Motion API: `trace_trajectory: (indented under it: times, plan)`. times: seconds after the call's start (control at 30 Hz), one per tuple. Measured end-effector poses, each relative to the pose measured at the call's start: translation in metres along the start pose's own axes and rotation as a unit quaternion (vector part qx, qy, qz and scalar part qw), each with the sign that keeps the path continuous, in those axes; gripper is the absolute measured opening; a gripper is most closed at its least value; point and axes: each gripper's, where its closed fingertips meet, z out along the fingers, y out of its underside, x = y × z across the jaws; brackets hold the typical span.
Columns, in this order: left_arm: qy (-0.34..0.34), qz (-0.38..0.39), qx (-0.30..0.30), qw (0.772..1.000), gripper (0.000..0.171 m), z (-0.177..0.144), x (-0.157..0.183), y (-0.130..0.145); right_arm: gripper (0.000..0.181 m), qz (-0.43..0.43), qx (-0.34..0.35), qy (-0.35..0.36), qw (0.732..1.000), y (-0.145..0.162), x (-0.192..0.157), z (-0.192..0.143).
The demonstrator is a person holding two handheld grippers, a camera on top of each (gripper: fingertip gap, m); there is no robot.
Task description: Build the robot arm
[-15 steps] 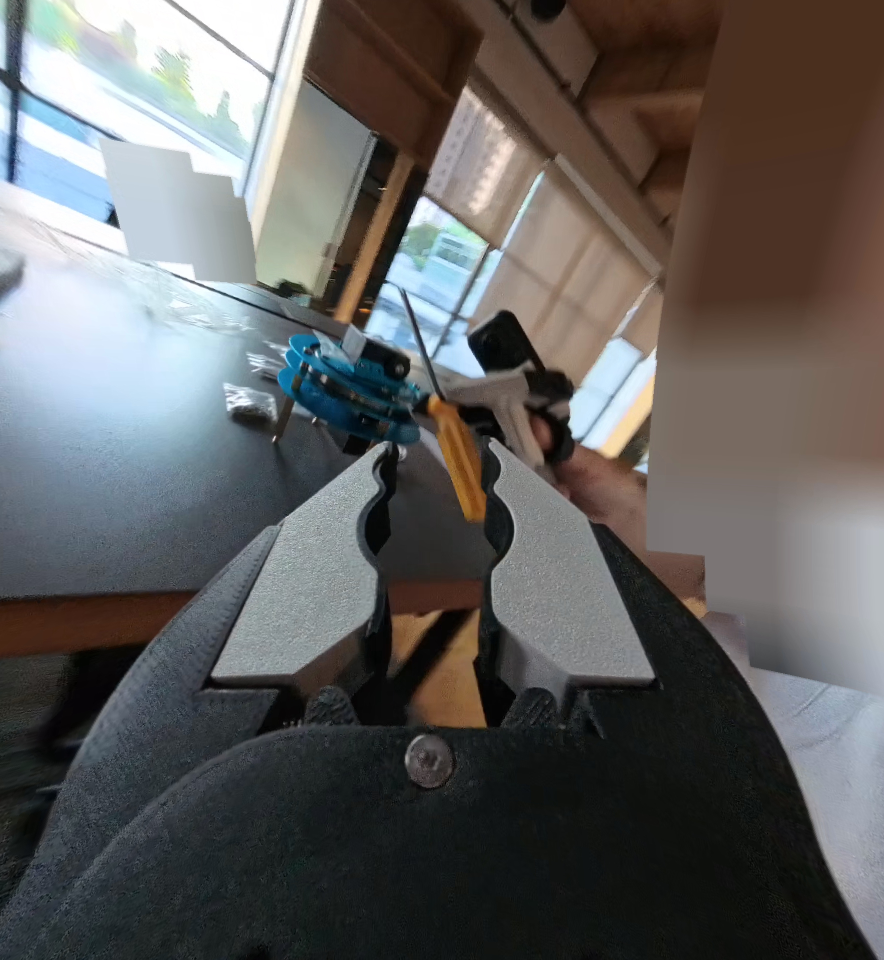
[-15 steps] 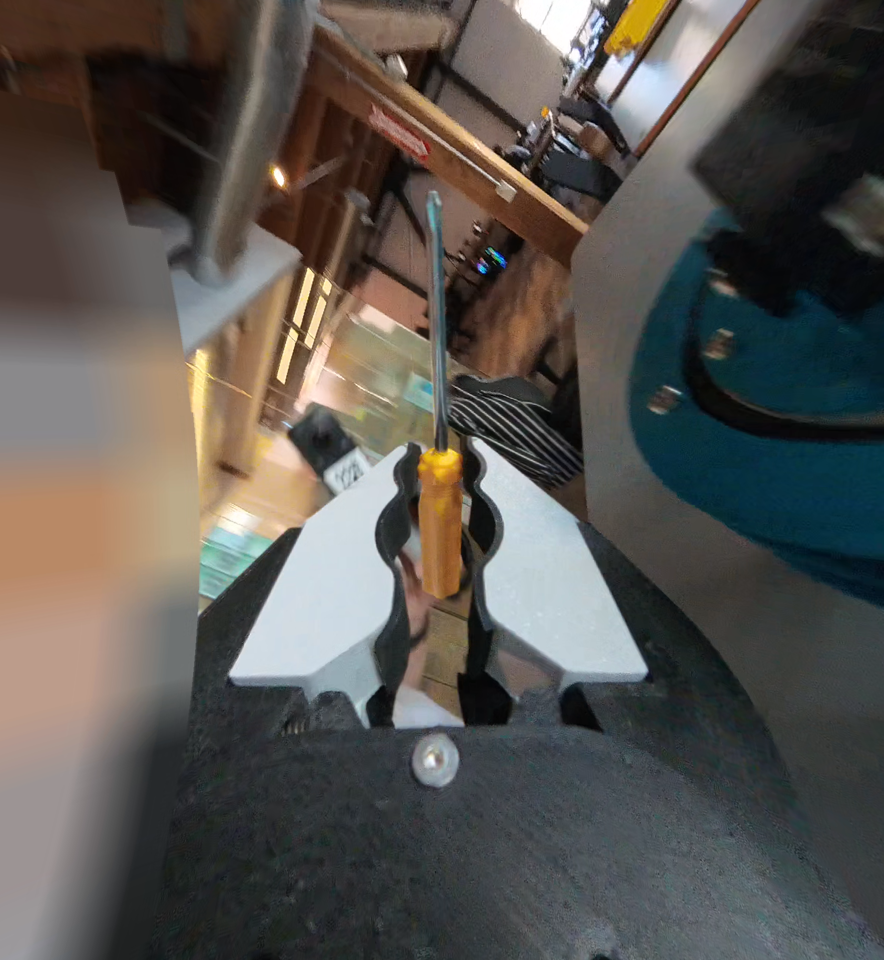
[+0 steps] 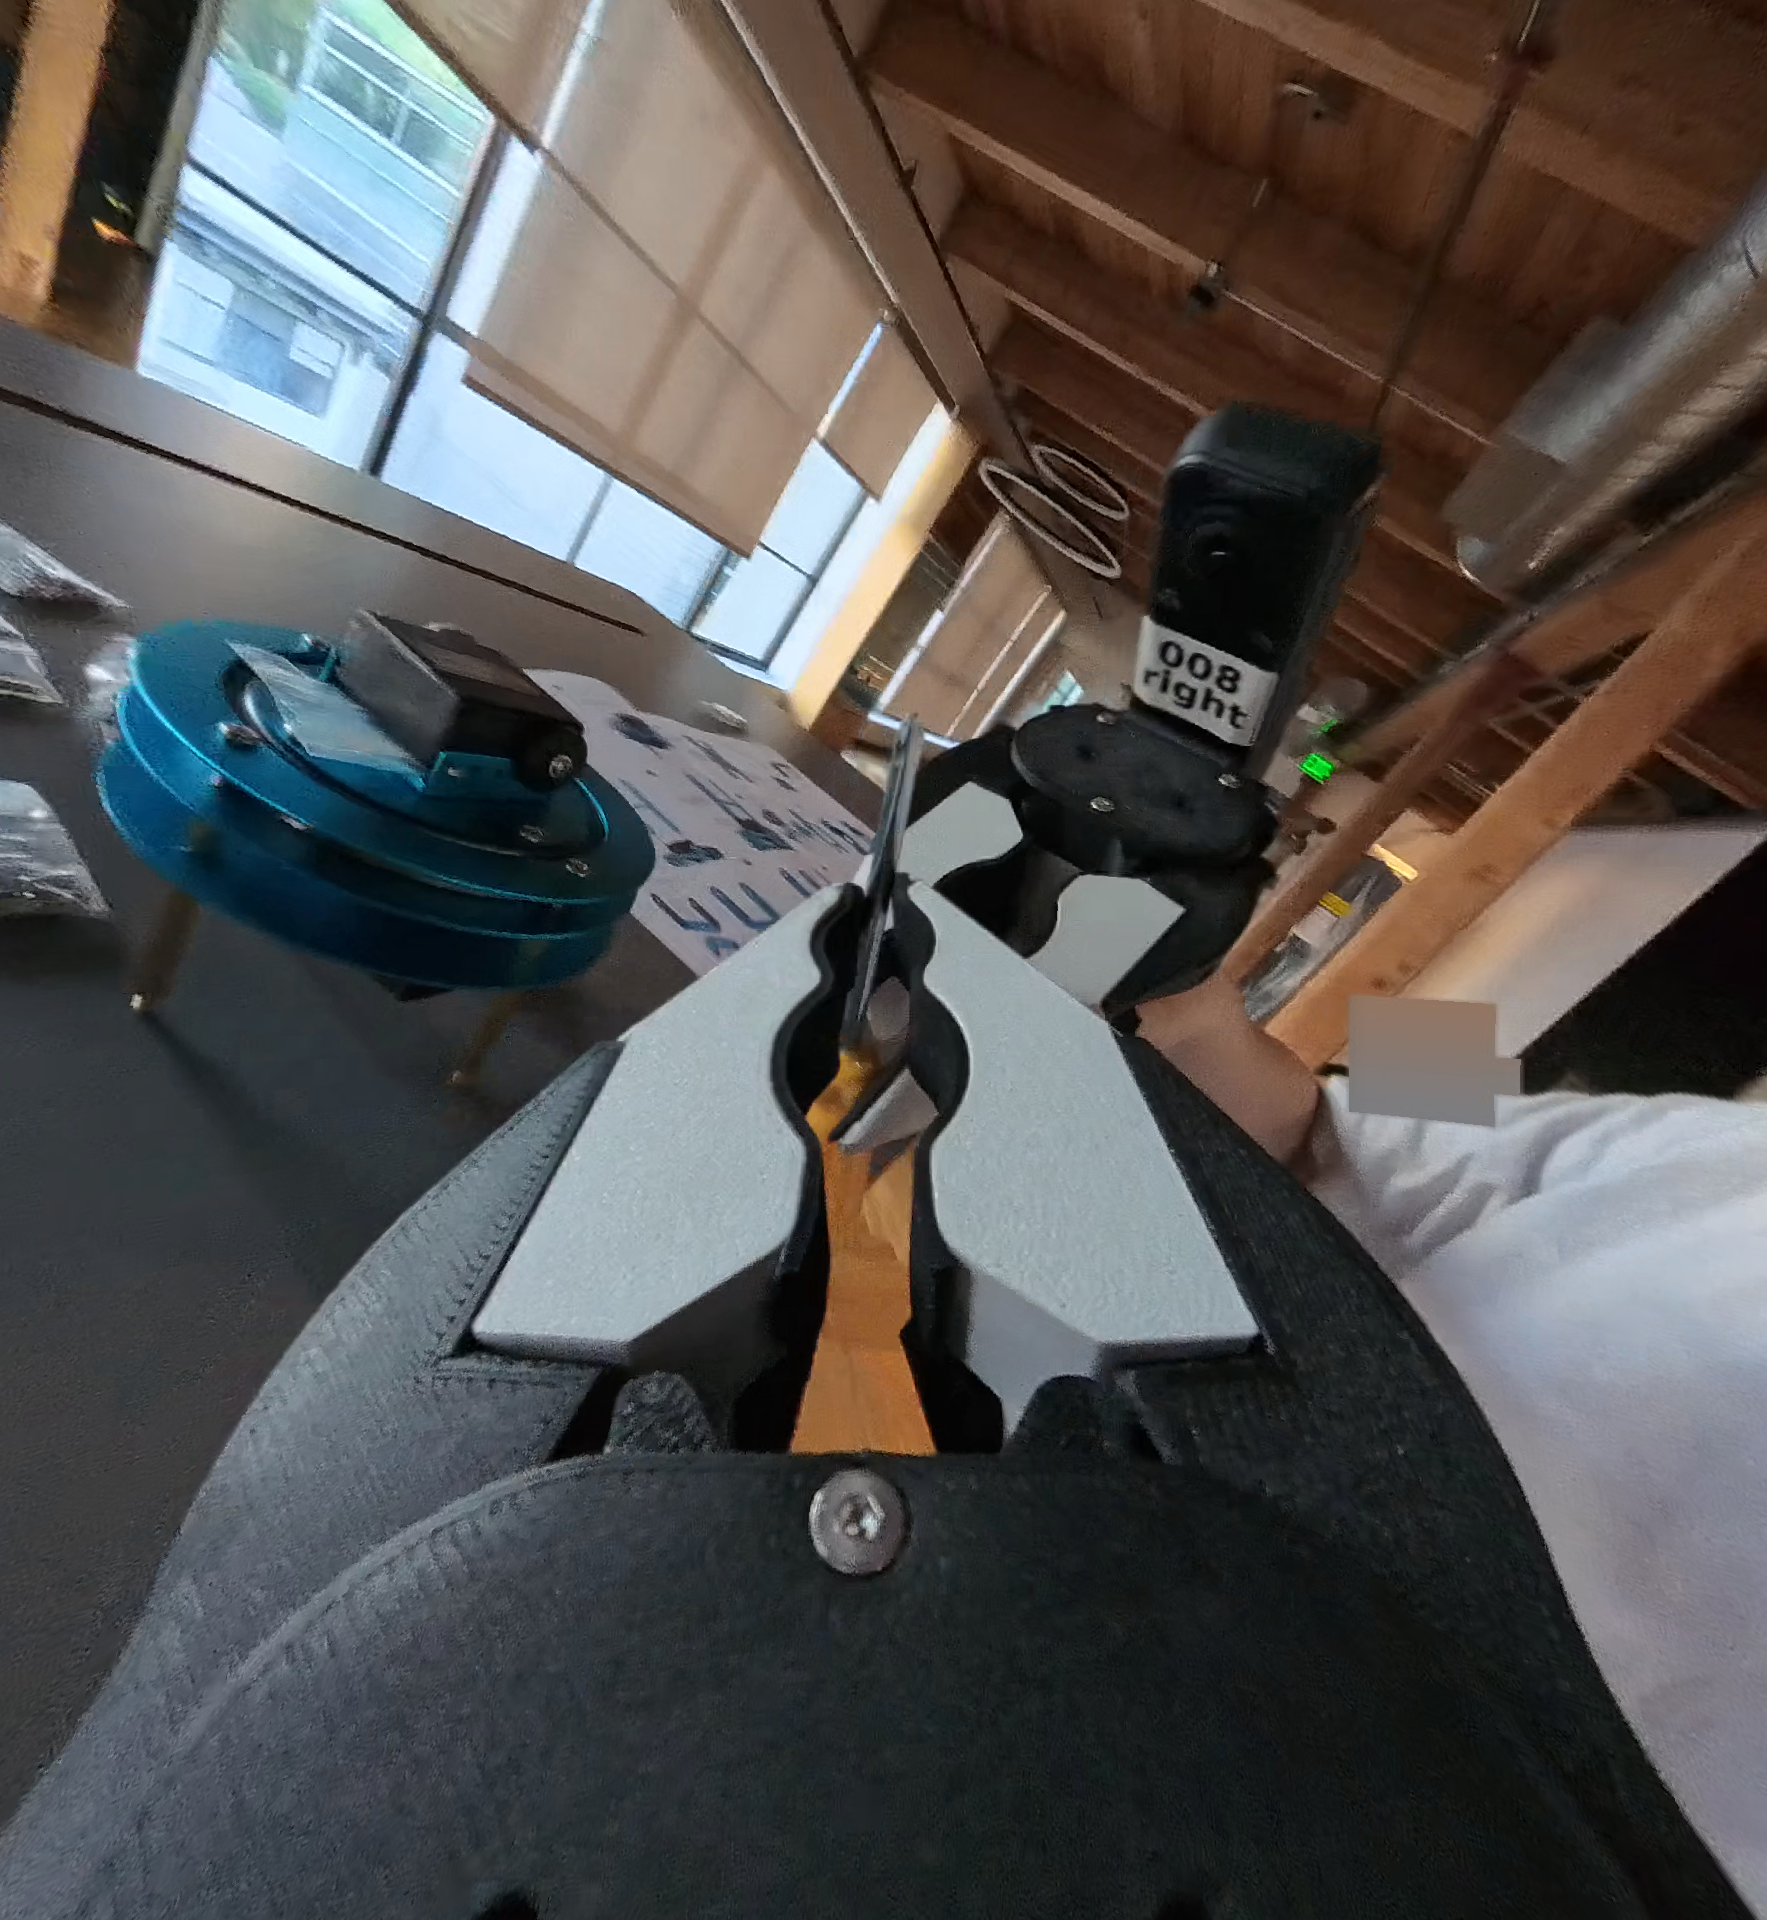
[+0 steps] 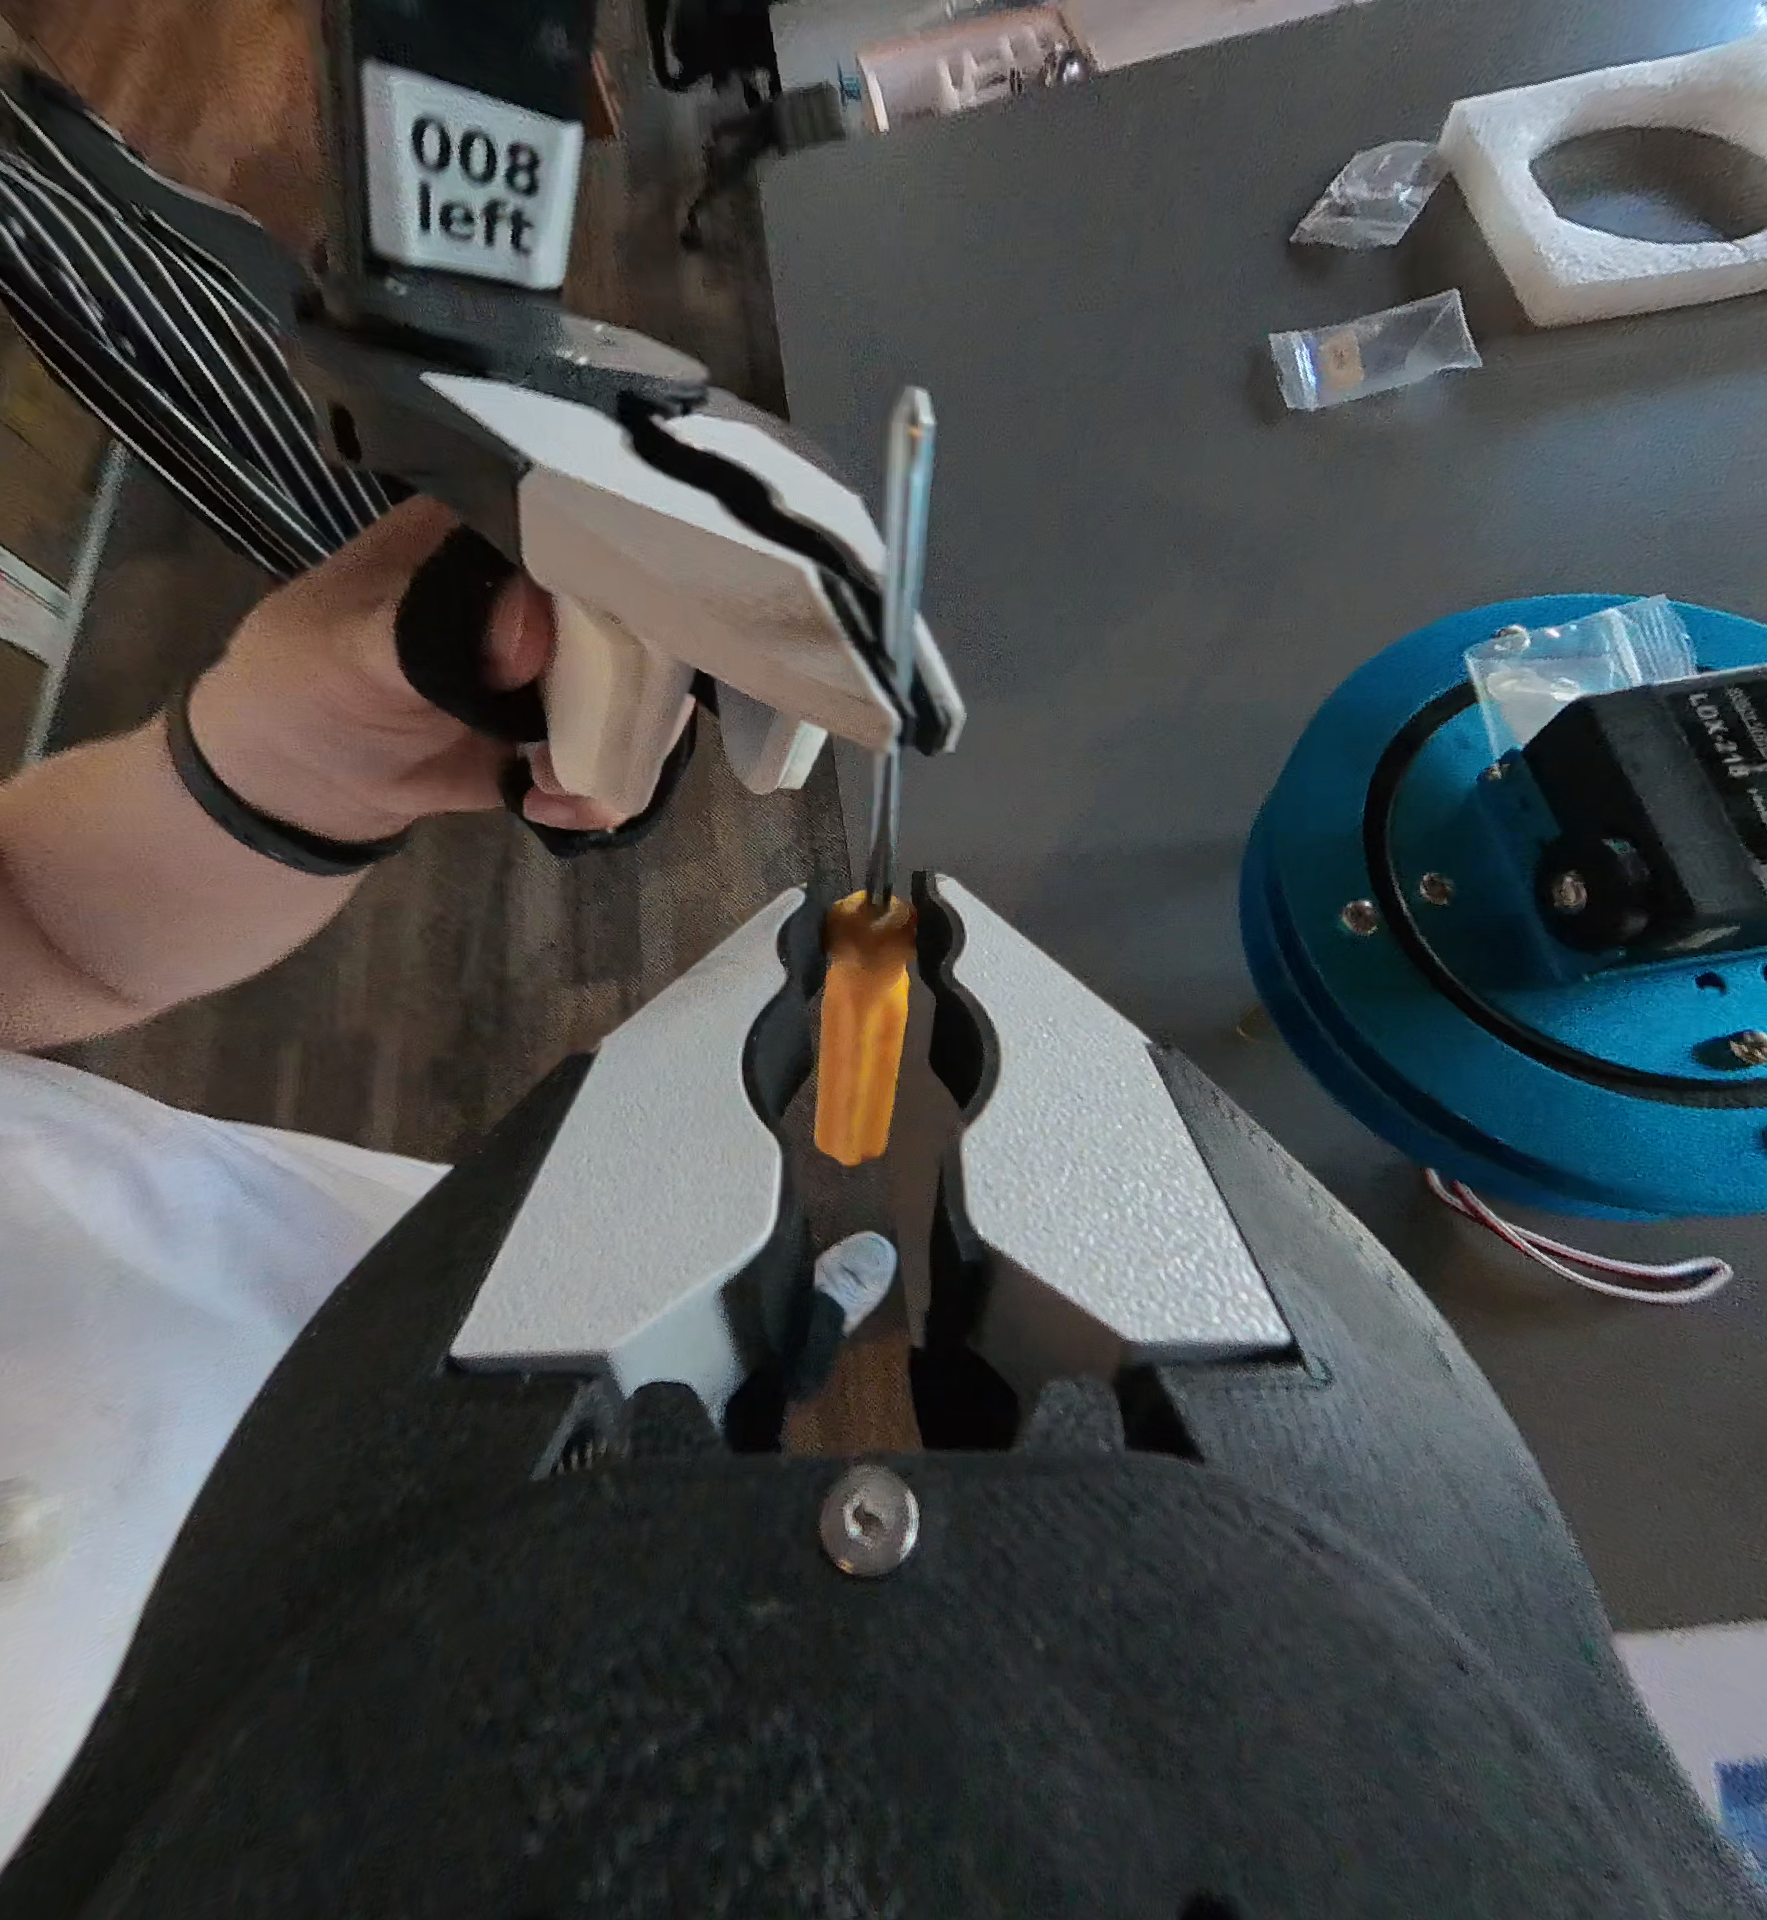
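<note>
Dark worktop (image 4: 1118, 436) carries a blue disc unit (image 4: 1544, 935). My right gripper (image 4: 863, 904) grasps the screwdriver (image 4: 858, 1039) handle; my left gripper (image 3: 863, 914) clamps its shaft.

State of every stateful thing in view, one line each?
right gripper: shut on the orange handle.
left gripper: closed on the metal shaft.
screwdriver: held at both ends, off the table.
blue disc assembly: standing on the table, untouched.
parts bags: lying flat.
</note>
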Motion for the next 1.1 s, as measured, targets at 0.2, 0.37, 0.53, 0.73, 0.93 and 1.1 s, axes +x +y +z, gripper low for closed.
trace_trajectory:
  times: [0.2,0.37,0.53,0.73,0.93,1.1]
  plan:
    - [0.024,-0.048,0.010,0.999,0.001,0.010,-0.006,0.013,0.016,0.057,0.025,-0.006,0.998,0.015,0.000,-0.007]
    - [0.055,-0.154,0.085,0.983,0.001,-0.002,-0.015,-0.007,0.033,0.091,0.142,-0.002,0.986,0.008,0.003,-0.020]
    - [0.051,-0.149,0.092,0.983,0.002,-0.036,-0.022,-0.021,0.017,0.070,0.150,0.013,0.986,-0.012,-0.014,0.002]
    - [0.045,-0.060,0.085,0.994,0.037,-0.116,-0.064,-0.072,0.016,0.072,0.100,0.114,0.986,-0.059,0.000,0.077]
    - [-0.105,0.124,0.055,0.985,0.037,-0.281,-0.143,-0.121,0.015,0.118,0.066,0.291,0.947,-0.083,0.078,0.151]
    - [-0.207,0.196,0.017,0.958,0.028,-0.416,-0.186,-0.137,0.016,0.135,0.014,0.354,0.925,-0.080,0.113,0.165]
